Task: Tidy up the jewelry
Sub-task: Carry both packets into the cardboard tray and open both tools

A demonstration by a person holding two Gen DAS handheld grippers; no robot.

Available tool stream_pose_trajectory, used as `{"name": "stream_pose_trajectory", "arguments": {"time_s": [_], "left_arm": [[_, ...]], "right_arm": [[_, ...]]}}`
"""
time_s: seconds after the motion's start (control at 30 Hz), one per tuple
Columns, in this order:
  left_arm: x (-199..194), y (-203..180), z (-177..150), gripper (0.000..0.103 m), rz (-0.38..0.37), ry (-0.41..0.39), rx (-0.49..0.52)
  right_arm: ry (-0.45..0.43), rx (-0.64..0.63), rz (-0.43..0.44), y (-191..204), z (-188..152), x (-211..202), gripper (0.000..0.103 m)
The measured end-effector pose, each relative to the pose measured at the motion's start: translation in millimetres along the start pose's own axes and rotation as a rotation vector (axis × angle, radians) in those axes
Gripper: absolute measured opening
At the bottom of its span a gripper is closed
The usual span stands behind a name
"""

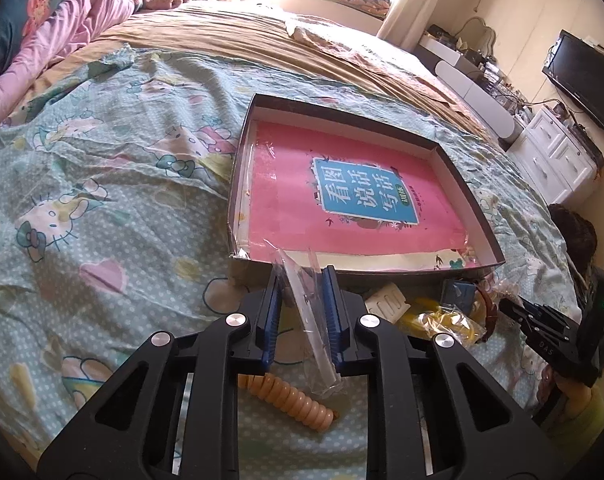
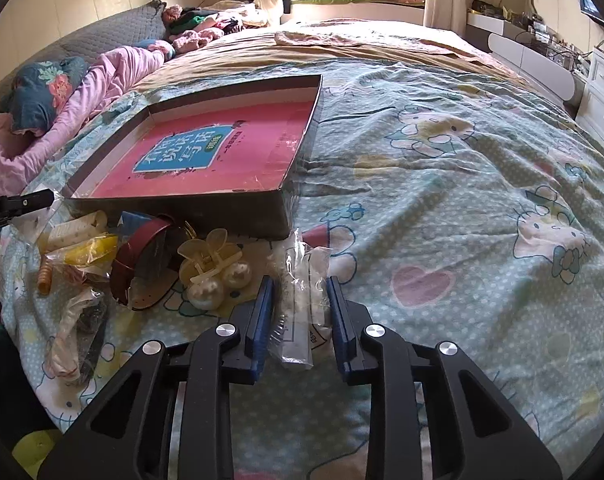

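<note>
A shallow dark box lined with a pink book cover lies on the bed; it also shows in the right wrist view. My left gripper has a clear plastic packet between its jaws, resting against the right pad, just before the box's near wall. An orange spiral hair tie lies under it. My right gripper is open around another clear packet lying on the sheet. A cream claw clip with pearls, a dark red strap and yellow pieces lie by the box.
The bed has a teal cat-print sheet and a tan blanket. Pink bedding and pillows lie at the head. White drawers and a TV stand beside the bed. More bagged items lie at the bed's near left.
</note>
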State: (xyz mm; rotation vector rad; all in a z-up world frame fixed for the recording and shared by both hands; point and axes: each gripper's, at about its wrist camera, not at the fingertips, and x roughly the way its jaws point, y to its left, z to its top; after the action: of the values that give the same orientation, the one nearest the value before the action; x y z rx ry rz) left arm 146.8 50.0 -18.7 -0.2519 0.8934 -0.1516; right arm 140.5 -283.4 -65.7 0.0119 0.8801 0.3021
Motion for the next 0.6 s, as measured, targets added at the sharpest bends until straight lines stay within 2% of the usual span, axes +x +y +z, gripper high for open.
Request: {"name": "stream_pose_trajectory", "arguments": {"time_s": [0.33, 0.6], "left_arm": [[-14.4, -11.6, 23.1, 0.013, -0.004, -0.064, 0.030], [-0.9, -10.3, 44.6, 0.013, 0.025, -0.065, 0.035]], "right_arm": [[-0.135, -0.035, 0.031, 10.9, 27.8, -39.6, 0.025], [-0.163, -0.074, 0.073, 33.7, 63.3, -23.4, 0.025]]}}
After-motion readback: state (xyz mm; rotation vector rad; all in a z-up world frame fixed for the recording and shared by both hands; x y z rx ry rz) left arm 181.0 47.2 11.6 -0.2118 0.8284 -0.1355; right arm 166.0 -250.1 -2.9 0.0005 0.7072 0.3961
